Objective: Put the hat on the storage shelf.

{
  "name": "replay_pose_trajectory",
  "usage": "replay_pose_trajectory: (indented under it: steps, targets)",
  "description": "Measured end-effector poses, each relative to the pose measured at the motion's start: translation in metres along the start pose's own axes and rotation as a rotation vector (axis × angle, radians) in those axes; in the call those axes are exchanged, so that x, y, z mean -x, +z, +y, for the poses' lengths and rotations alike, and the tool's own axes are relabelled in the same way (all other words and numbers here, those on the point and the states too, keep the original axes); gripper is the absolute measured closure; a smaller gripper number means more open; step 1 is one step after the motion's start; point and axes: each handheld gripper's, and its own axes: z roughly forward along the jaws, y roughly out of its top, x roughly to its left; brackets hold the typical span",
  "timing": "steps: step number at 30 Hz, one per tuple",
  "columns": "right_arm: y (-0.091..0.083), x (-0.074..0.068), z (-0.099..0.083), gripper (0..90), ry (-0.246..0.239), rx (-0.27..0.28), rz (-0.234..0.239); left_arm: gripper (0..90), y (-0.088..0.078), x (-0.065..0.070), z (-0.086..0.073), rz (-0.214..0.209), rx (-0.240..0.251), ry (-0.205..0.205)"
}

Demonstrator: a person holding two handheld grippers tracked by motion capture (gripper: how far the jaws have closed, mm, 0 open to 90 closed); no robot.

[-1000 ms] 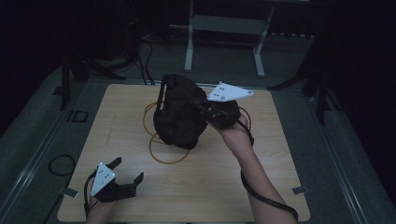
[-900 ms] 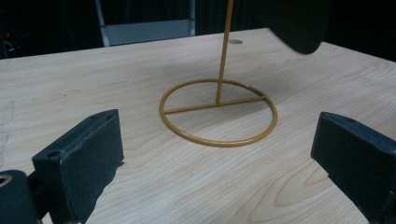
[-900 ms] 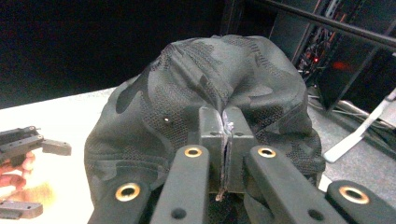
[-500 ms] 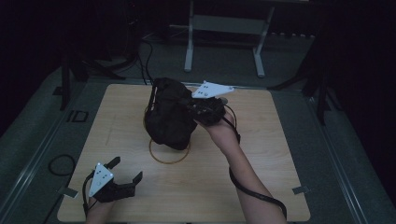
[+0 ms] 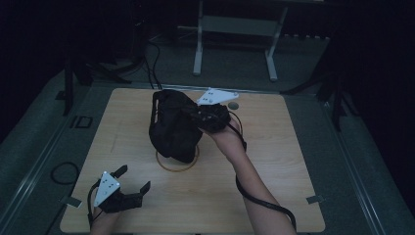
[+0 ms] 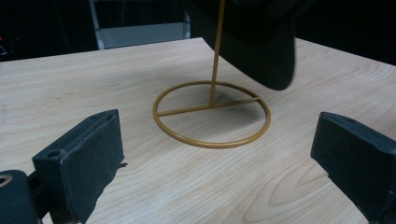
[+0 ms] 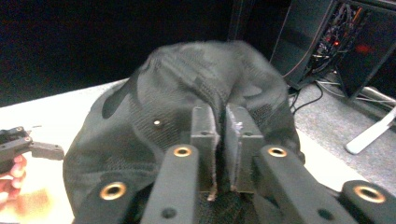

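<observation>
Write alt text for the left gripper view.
A gold wire stand, a ring base with a crossbar and upright rod, sits on a pale wooden table. A black cap hangs over the rod from above. In the foreground the left gripper frames the stand, jaws wide apart with nothing between them.

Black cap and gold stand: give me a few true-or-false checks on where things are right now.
1. The right tongs pinch the black cap's fabric. True.
2. The left tongs grip the stand's ring. False: they are open, apart from the gold stand.
3. The cap lies flat on the table. False: it hangs over the stand's upright rod.
4. The stand's base is a ring with a crossbar. True.
5. The left tongs rest near the table's near left corner. True.
</observation>
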Motion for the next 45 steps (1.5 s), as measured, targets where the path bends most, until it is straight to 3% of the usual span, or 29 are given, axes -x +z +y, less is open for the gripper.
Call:
replay_pose_trajectory:
  steps: [4,9,23,30,37,40,45]
  targets:
    - [0.003,0.001,-0.001,75.7,-0.004,-0.011,-0.008,2.8,0.0,0.002,0.0,-0.011,0.0,0.002]
    - [0.006,0.004,-0.004,70.6,0.026,-0.022,0.022,2.8,0.0,0.002,0.0,-0.012,0.0,-0.001]
    - [-0.004,0.003,-0.001,61.9,0.014,-0.009,0.045,2.8,-0.001,0.001,0.0,-0.013,0.004,-0.011]
    - [-0.012,0.003,-0.008,43.7,-0.003,-0.024,0.074,4.0,-0.001,0.003,0.0,-0.018,0.017,-0.002]
    - [-0.021,0.007,-0.015,27.9,0.029,-0.002,0.095,3.5,-0.001,0.003,0.0,-0.016,0.008,-0.002]
    - [-0.025,0.01,-0.02,18.1,0.047,0.011,0.137,3.5,0.0,0.003,0.0,-0.027,-0.003,0.003]
    - [-0.03,0.011,-0.03,14.5,0.05,0.006,0.132,2.9,0.001,0.005,-0.001,-0.035,-0.023,0.003]
